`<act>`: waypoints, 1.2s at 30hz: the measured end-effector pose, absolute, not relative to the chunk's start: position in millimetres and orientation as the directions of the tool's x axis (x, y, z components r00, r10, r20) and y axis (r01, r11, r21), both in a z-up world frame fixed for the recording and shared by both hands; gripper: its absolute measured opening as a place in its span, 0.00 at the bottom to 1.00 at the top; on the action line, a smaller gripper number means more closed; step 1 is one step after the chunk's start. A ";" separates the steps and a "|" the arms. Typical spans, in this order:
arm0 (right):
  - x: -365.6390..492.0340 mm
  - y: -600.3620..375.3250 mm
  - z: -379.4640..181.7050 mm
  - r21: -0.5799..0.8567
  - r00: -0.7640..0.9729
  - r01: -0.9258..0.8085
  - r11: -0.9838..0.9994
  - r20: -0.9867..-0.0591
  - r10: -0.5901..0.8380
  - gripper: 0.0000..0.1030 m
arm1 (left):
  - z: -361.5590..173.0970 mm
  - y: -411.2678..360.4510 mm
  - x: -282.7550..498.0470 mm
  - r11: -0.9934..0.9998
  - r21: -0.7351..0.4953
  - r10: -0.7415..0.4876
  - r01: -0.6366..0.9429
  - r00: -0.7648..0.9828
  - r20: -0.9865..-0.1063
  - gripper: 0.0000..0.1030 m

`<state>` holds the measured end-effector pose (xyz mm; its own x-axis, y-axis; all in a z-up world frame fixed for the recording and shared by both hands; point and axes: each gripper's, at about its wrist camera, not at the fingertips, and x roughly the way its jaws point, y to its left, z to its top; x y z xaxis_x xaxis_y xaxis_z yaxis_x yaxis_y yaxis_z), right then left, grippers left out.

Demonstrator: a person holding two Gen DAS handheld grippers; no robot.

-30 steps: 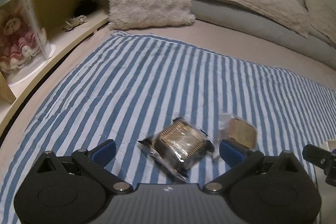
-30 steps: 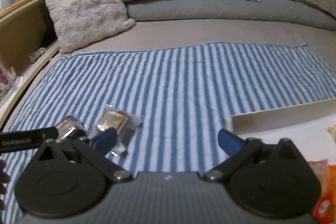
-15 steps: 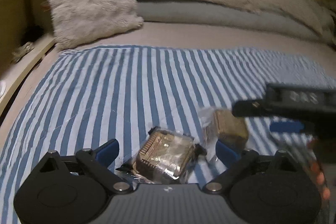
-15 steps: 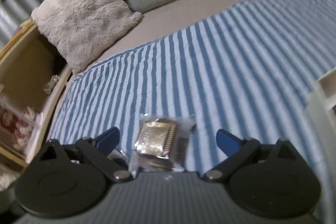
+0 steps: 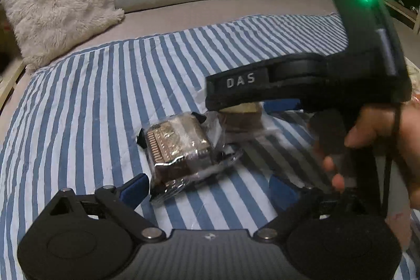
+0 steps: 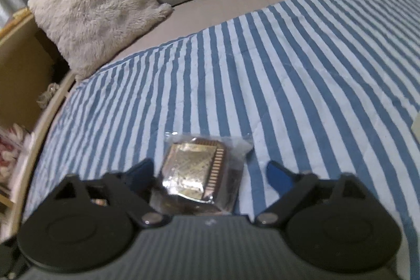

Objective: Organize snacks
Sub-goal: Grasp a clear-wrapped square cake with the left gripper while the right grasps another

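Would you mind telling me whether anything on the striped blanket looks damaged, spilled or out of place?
Nothing stands out: two clear-wrapped brown snack cakes, one and the other, lie sealed and unspilled on the blue-and-white striped blanket.

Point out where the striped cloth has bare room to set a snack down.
The striped cloth lies bare from the fluffy cushion across its far half. It is crowded near both tools, around the two wrapped snacks.

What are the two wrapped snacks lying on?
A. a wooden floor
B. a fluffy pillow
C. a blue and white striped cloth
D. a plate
C. Both wrapped snacks, the near one and the second one, lie on the blue and white striped cloth; the fluffy pillow sits farther back.
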<state>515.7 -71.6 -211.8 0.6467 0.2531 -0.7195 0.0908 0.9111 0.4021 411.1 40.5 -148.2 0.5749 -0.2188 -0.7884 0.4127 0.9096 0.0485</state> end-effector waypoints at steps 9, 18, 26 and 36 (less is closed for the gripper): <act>498.7 -88.5 -201.1 0.383 0.608 -0.081 0.920 -0.713 0.350 0.62 | -143.3 72.8 420.8 0.967 -0.086 -0.215 0.238 0.594 -0.775 0.94; 471.0 -127.1 -183.8 0.257 0.512 -0.289 0.922 -0.773 0.375 0.62 | -140.3 65.2 439.8 0.995 -0.087 -0.103 0.057 0.618 -0.779 0.85; 444.0 -141.8 -172.3 0.218 0.440 -0.374 0.902 -0.814 0.379 0.63 | -154.1 40.2 456.5 0.999 0.049 0.030 0.016 0.596 -0.802 0.83; 445.9 -113.0 -186.9 0.160 0.496 -0.228 0.960 -0.829 0.256 0.60 | -158.8 36.2 463.4 0.998 0.022 0.052 -0.057 0.593 -0.803 0.62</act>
